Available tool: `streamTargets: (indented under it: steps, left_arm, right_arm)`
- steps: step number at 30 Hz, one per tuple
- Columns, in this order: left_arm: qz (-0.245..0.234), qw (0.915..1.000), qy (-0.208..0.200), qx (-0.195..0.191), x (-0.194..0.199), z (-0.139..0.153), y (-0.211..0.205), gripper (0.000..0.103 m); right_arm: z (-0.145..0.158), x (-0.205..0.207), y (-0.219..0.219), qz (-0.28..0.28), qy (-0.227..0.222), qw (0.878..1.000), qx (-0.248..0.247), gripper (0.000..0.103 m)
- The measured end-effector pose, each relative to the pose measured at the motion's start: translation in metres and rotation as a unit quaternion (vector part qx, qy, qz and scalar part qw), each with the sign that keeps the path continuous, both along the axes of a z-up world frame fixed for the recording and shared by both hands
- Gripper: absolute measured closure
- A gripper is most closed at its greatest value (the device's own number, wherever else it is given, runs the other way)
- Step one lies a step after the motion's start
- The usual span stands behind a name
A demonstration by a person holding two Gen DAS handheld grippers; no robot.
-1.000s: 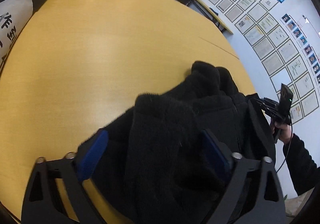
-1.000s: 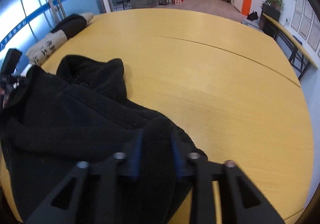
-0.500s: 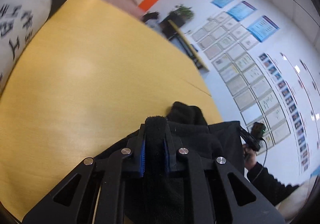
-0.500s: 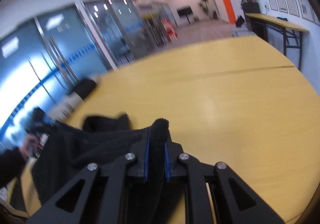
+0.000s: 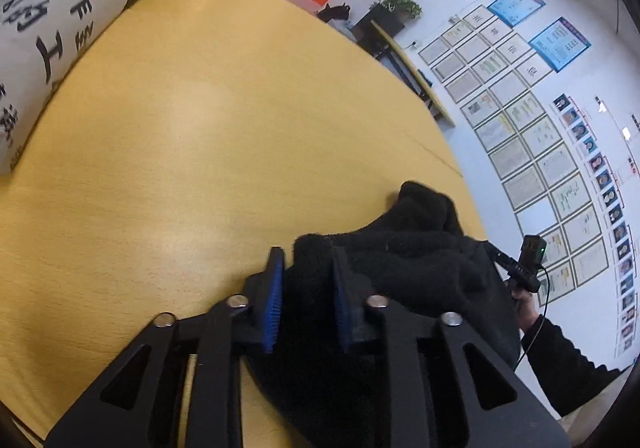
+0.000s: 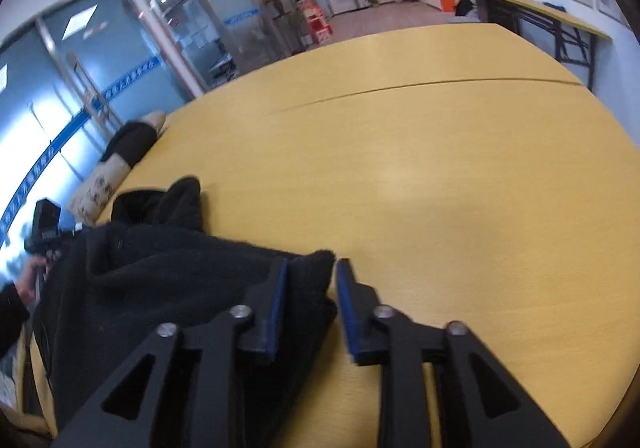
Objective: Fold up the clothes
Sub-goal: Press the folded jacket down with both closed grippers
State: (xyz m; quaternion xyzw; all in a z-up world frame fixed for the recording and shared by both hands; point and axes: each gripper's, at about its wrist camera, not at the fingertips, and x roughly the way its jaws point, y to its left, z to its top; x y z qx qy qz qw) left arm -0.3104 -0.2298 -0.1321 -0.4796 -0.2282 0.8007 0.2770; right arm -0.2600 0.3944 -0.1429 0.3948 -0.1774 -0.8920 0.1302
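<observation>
Black fleece garment (image 5: 420,264), thick pile, lying bunched on yellow wood-grain bench (image 5: 200,152) at near edge; collar-like lump raised at far end of heap. Same garment in right wrist view (image 6: 160,280), spread toward left of frame, one fold corner reaching out between blue pads. Left gripper (image 5: 308,288): jaws just been opening, now parted a little; fold of fleece standing between the blue ribbed pads, close against the right pad, visible gap at the left pad, so not clamped. Right gripper (image 6: 310,300): jaws likewise just been opening, now apart; fleece corner against the left pad, clear of the right pad with bare bench showing in the gap; not clamped. Both pointing downward over bench edge. Cream fabric bag with black printed characters (image 5: 52,32) at far left of bench, well apart from garment; seen small in right wrist view (image 6: 104,188). Person's hand in dark sleeve (image 5: 524,300) at right of left wrist view, on the other gripper's handle. Framed certificates on white wall (image 5: 520,128) behind. Seam across bench surface (image 6: 420,86) beyond garment.
</observation>
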Motion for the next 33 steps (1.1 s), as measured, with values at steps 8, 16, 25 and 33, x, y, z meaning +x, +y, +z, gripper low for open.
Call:
streamTargets:
  steps: [8,16,25,33]
  left_arm:
    - [-0.048,0.9988,0.012,0.003,-0.009,0.016,0.021,0.024]
    - [-0.054,0.9982,-0.005,-0.027,-0.016,-0.003,0.04,0.089]
    - [-0.064,0.9802,0.163,0.092,0.05,0.092,-0.022,0.093]
    - [-0.075,0.9837,0.147,0.071,0.033,0.076,-0.02,0.092]
  right_arm:
    - [0.003,-0.017,-0.024,0.062,-0.038,0.997,-0.004,0.034]
    - [0.067,0.015,-0.054,0.094,0.071,0.991,0.062,0.093]
    - [0.137,0.059,-0.029,0.092,0.17,0.979,0.058,0.093]
    - [0.088,0.031,-0.002,0.089,0.147,0.985,0.018,0.093]
